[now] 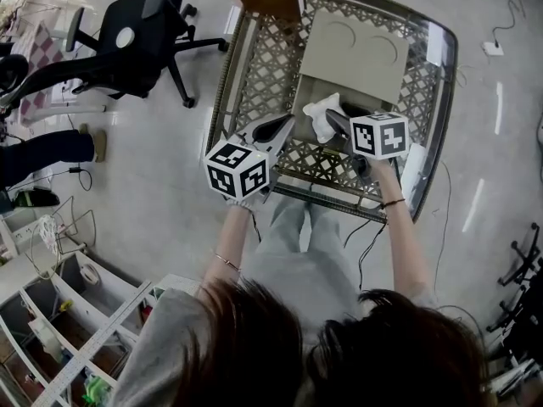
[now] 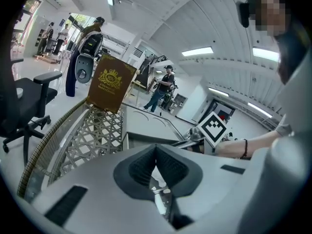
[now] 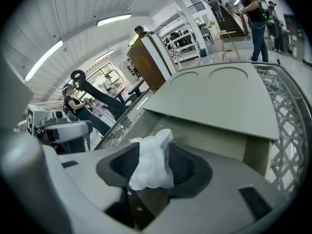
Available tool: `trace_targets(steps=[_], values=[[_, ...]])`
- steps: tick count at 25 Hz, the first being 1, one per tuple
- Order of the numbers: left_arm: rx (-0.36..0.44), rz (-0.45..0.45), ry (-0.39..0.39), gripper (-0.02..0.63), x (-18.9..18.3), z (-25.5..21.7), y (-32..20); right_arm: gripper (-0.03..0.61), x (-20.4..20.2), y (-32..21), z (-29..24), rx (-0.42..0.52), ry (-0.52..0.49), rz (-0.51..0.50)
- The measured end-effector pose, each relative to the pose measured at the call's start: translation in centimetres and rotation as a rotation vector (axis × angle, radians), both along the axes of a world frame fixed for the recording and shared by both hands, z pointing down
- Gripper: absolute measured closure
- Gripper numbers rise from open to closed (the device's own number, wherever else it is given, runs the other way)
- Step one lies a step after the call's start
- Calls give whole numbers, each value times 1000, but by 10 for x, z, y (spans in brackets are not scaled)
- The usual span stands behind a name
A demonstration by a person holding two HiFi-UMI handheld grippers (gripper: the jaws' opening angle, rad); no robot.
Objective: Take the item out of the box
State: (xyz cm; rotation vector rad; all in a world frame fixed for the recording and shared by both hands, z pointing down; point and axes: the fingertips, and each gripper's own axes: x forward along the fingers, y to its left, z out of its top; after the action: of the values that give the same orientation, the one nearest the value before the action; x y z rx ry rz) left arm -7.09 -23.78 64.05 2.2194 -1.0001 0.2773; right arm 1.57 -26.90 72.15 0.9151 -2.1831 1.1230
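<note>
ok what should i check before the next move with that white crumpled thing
1. The white crumpled item is out of the grey box: ok, it is in front of the box's front wall.
2. The right gripper has let go: ok, jaws apart, item loose between them.
3. The item rests on the lattice table: cannot tell.
4. The left gripper is free: ok, jaws together, nothing in them.
5. The brown box is out of the way: ok, at the table's far edge.
</note>
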Motion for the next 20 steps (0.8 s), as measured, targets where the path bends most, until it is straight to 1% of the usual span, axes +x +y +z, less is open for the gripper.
trace_targets(steps=[3, 5, 8, 12, 20], values=[[-8, -6, 2, 597, -1, 3, 0, 376, -2, 2, 5, -19, 7, -6], [-11, -6, 1, 597, -1, 5, 0, 388, -2, 3, 9, -25, 16, -9], [-16, -10, 0, 597, -2, 8, -1, 424, -1, 2, 13, -29, 36, -12], [-20, -12, 1, 597, -3, 9, 0, 489, 1, 3, 15, -27, 73, -19], [-9, -11, 1, 597, -4, 3, -1, 503, 1, 3, 6, -14, 64, -3]])
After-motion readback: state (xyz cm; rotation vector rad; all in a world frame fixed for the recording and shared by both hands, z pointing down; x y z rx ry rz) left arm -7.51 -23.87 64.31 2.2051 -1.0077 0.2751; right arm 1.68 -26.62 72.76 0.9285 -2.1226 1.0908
